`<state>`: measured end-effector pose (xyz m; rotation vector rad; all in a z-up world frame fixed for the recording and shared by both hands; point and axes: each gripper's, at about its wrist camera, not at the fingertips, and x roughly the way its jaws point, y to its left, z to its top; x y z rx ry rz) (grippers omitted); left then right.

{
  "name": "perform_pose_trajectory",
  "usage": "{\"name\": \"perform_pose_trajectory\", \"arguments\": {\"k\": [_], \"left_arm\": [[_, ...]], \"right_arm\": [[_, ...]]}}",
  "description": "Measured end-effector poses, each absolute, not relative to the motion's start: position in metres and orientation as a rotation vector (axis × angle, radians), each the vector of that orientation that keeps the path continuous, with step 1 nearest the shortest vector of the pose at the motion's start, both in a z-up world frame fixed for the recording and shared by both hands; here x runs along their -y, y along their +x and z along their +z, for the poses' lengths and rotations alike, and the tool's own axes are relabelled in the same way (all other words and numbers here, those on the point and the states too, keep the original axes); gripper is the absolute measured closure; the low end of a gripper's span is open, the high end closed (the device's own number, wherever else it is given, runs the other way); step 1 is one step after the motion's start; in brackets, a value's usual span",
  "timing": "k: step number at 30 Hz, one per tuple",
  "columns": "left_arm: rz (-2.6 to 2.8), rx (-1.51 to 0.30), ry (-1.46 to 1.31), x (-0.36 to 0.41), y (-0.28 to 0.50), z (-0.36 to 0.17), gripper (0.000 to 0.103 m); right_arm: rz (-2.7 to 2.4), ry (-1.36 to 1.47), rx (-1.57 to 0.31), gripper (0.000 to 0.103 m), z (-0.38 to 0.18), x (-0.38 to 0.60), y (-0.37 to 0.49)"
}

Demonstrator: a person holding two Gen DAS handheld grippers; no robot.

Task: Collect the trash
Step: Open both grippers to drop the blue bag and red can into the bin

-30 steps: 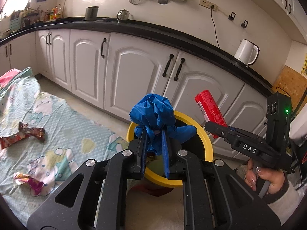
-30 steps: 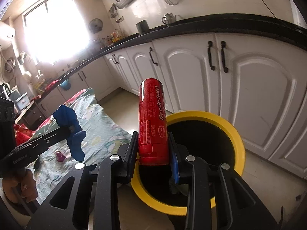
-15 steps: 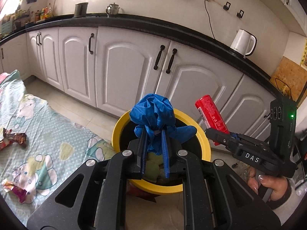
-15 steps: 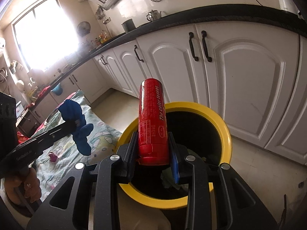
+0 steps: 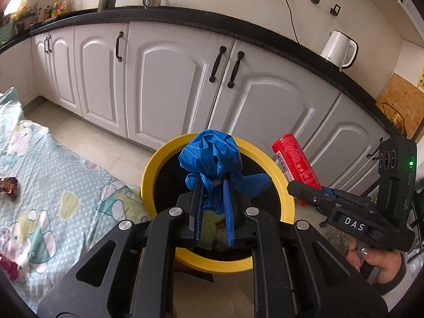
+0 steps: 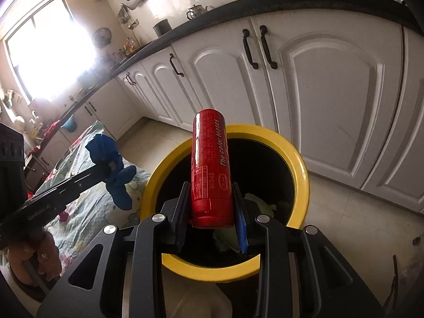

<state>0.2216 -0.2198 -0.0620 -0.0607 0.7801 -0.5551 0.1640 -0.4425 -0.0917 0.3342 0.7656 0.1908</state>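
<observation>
Kitchen floor carries a yellow-rimmed bin [image 6: 302, 175]; directly above its mouth, a blue glove [image 5: 212, 159] is clamped in the left tongs [image 5: 212, 193], a red can [image 6: 210, 169], upright, in the right tongs [image 6: 212, 206].

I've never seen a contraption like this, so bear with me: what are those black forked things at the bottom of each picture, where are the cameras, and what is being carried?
There is no robot here. A person holds a hand-held pincer tool in each hand, and each tool carries a wide-angle camera looking out along its two fingers, so each picture shows its own tool from behind.

In the left tool's picture, the left gripper is shut on a crumpled blue glove. In the right tool's picture, the right gripper is shut on a red can.

Both hang over a yellow-rimmed trash bin on the kitchen floor, which already holds some rubbish. Beside it lies a patterned sheet with a few wrappers.
</observation>
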Motion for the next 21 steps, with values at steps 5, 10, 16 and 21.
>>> {"name": "perform_pose_trajectory", "arguments": {"k": [5,10,16,21], "left_arm": [[-0.563,-0.795,-0.060,0.223,0.225,-0.070,0.094],[-0.565,-0.811,-0.069,0.226,0.231,-0.076,0.094],[-0.550,-0.821,-0.069,0.227,0.235,-0.079,0.072],[-0.535,-0.819,-0.074,0.222,0.235,-0.079,0.050]], "right_arm": [[0.174,0.343,-0.780,0.074,-0.097,0.445,0.165],[0.156,0.355,-0.801,0.074,-0.102,0.447,0.166],[0.131,0.369,-0.803,0.073,-0.104,0.452,0.166],[0.105,0.377,-0.786,0.070,-0.102,0.458,0.163]]}}
